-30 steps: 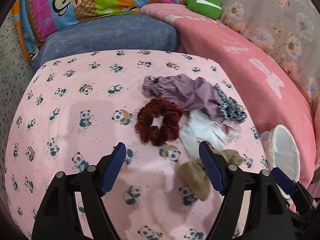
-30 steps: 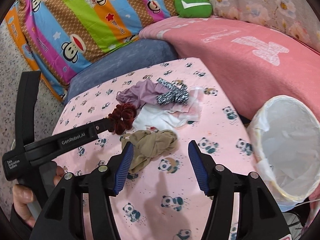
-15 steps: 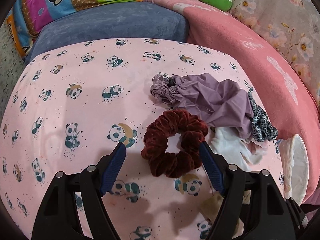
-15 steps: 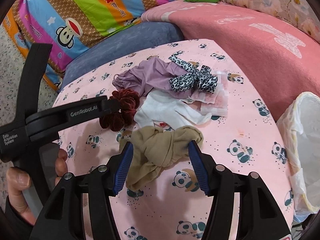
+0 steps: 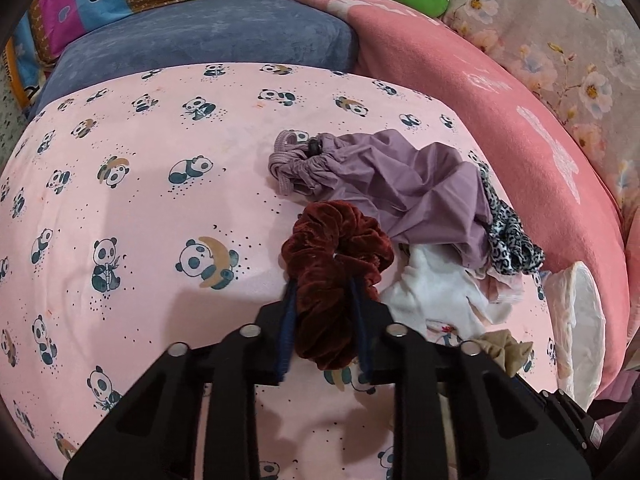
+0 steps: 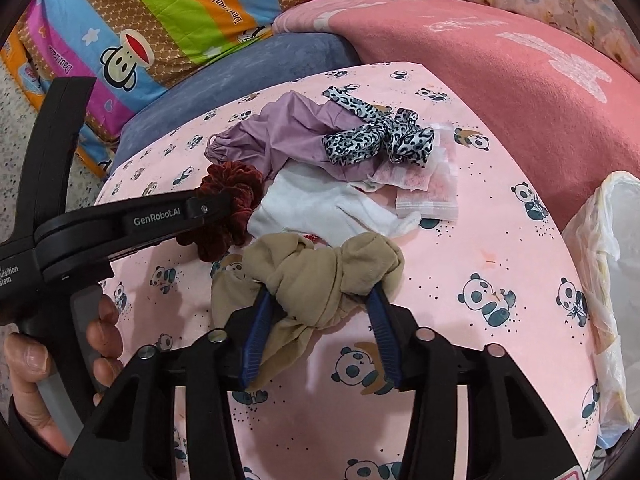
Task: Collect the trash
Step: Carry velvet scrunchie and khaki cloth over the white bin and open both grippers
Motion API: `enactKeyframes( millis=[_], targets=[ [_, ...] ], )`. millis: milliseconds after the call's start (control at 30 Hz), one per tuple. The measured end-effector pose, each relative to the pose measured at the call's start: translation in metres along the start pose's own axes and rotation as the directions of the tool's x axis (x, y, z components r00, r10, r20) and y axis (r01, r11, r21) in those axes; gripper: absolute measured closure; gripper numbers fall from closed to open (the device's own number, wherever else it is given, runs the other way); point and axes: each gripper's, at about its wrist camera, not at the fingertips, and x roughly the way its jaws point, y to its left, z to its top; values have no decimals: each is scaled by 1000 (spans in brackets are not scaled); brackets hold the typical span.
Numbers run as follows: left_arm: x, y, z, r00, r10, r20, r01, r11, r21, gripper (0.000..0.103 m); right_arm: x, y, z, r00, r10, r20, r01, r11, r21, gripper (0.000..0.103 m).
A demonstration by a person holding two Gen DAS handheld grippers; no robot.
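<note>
Left wrist view, bottom centre: the left gripper [image 5: 324,292] has just been closing, and its blue pads now pinch the near side of the dark red velvet scrunchie [image 5: 336,248]. The far half of the ring bulges out past the fingertips. Clamping one side of the loop looks a sensible way to hold something so soft that it would otherwise fold away.

Right wrist view, lower centre: the right gripper [image 6: 320,304] has likewise just been closing, and its jaws squeeze the knotted tan stocking [image 6: 320,272] between them. The knot sits at the fingertips and a loose tail hangs toward the bottom of the frame. At the left edge a hand [image 6: 44,364] grips the handle of the other tool.

Both pieces lie on the pink panda-print cloth [image 5: 132,216]. Just above and right of the scrunchie in the left view a white cloth [image 5: 436,292] touches the crumpled lilac fabric [image 5: 404,188], with the leopard-print strip [image 6: 380,136] draped over it and a small clear pouch [image 6: 428,184] beside it. These are packed close, so I judge a lift could snag them.

At the right edge of the right view stands the bin lined with a white bag [image 6: 604,264], likely the destination. Beyond, a blue cushion [image 5: 208,40], a pink blanket [image 6: 500,80] and a striped cartoon pillow [image 6: 168,12] fill the upper frame.
</note>
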Motion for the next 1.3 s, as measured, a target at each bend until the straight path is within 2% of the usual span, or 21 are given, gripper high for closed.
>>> enactKeyframes(
  millis=[67, 167, 367, 700, 1033, 1300],
  targets=[
    [-3, -2, -1, 1000, -2, 4, 2, 1000, 3, 86, -2, 0, 0, 1000, 3, 5, -3, 1000, -3, 71],
    [-12, -6, -4, 1000, -6, 13, 6, 1000, 5, 88, -10, 0, 0, 1000, 10, 17, -10, 1000, -4, 77],
    [-30, -22, -8, 999, -10, 35, 10, 1000, 21, 89, -33, -1, 0, 998, 27, 58, -27, 1000, 2, 79],
    [-59, -68, -17, 997, -32, 74, 25, 996, 90, 89, -84, -18, 1, 988, 27, 150, -33, 999, 40, 79],
    [-85, -131, -24, 991, -74, 112, 52, 980, 190, 89, -143, -65, -1, 968, -18, 249, -10, 994, 111, 79],
    [-93, -187, -34, 987, -112, 115, 76, 957, 280, 89, -181, -116, -8, 950, -73, 302, 13, 980, 197, 79]
  ],
)
